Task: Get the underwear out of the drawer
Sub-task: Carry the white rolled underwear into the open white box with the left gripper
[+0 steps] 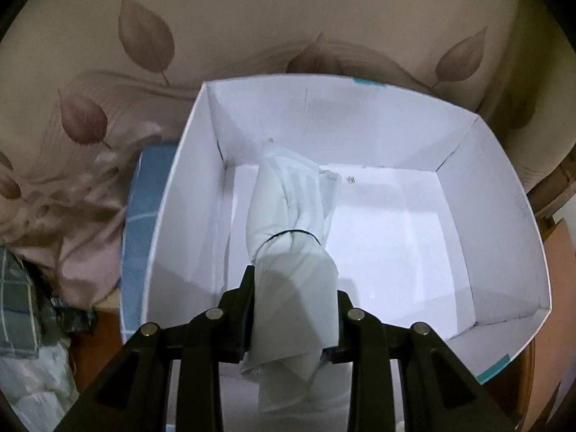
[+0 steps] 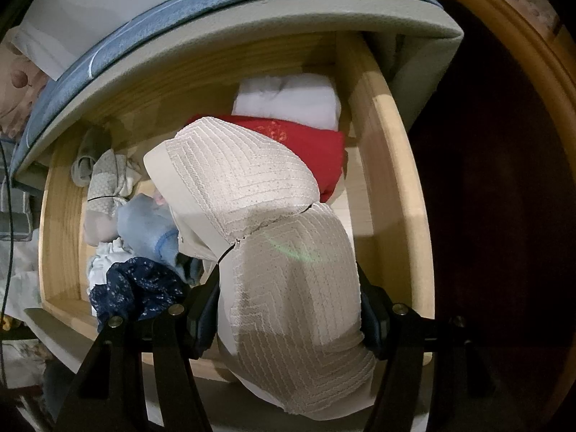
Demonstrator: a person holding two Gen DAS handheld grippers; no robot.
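My left gripper (image 1: 293, 288) is shut on a pale grey-white rolled underwear (image 1: 288, 198) tied with a thin black band. The roll hangs inside an open white box (image 1: 504, 165), its far end low near the box floor. In the right wrist view, a wooden drawer (image 2: 388, 165) stands open below. My right gripper (image 2: 288, 288) is shut on a beige rolled underwear (image 2: 244, 180) with a zigzag texture, also banded, held over the drawer. Its lower end hides part of the drawer's front.
The drawer holds a red folded piece (image 2: 316, 147), a white one (image 2: 288, 97), a blue one (image 2: 147, 226), a navy speckled one (image 2: 136, 288) and a grey patterned roll (image 2: 104, 180). The box rests on a blue mat (image 1: 144, 216) beside leaf-print bedding (image 1: 252, 18).
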